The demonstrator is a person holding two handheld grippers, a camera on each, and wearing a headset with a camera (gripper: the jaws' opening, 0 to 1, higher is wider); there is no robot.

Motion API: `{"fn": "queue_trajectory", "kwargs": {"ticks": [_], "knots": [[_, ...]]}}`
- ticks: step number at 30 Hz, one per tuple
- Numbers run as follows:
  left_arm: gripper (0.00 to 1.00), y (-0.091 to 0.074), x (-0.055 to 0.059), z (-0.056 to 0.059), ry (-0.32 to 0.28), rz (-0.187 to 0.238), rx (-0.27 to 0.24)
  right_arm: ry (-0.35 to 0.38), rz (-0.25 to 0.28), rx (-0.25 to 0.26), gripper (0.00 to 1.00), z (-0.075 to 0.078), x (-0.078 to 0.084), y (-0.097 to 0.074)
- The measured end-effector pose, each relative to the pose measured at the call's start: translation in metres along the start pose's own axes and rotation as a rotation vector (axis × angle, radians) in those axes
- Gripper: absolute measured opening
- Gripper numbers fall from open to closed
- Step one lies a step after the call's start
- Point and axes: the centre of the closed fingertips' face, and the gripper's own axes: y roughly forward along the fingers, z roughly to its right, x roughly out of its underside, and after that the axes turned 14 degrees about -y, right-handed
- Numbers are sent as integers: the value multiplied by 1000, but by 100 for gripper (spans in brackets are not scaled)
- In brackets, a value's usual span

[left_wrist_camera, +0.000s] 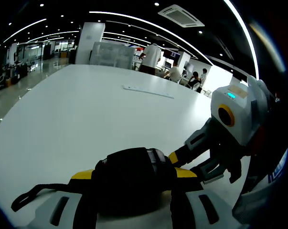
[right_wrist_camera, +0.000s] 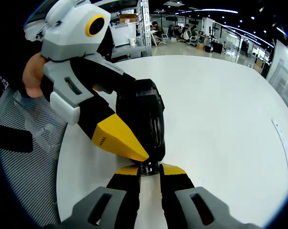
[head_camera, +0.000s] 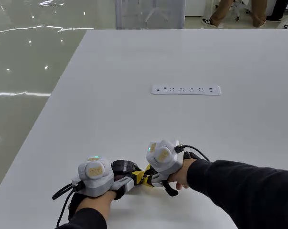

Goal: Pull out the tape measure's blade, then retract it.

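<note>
Two grippers meet at the near edge of a white table (head_camera: 182, 57). The left gripper (left_wrist_camera: 133, 172) is clamped on the black tape measure (right_wrist_camera: 141, 114), its yellow-tipped jaws pressed to either side of the case, which rests on the tabletop. The right gripper (right_wrist_camera: 149, 170) faces it from the other side. Its jaws are nearly together and pinch the small metal blade hook (right_wrist_camera: 148, 166) right at the mouth of the case. No length of blade shows between hook and case.

In the head view the tape measure sits between the two gripper bodies, with the left gripper lower left and the right gripper just beside it on the right. A dark sleeve (head_camera: 244, 191) runs in from the right to the hand (head_camera: 182, 174) on the right gripper. A black cable (head_camera: 62, 192) trails off the left gripper.

A white power strip (head_camera: 186, 89) lies flat, well apart, further up the table. In the left gripper view, people (left_wrist_camera: 151, 57) stand beyond the far end of the table.
</note>
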Motion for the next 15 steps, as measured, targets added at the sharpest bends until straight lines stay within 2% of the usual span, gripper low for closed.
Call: {"fn": "queue_trajectory", "kwargs": {"ticks": [6,15], "knots": [[57,0,0,0,3,-9,4,-19,-11,-9,13,0,0,2],[58,0,0,1,2,-8,1,-33,-25,2,13,-2,3,-1]]}}
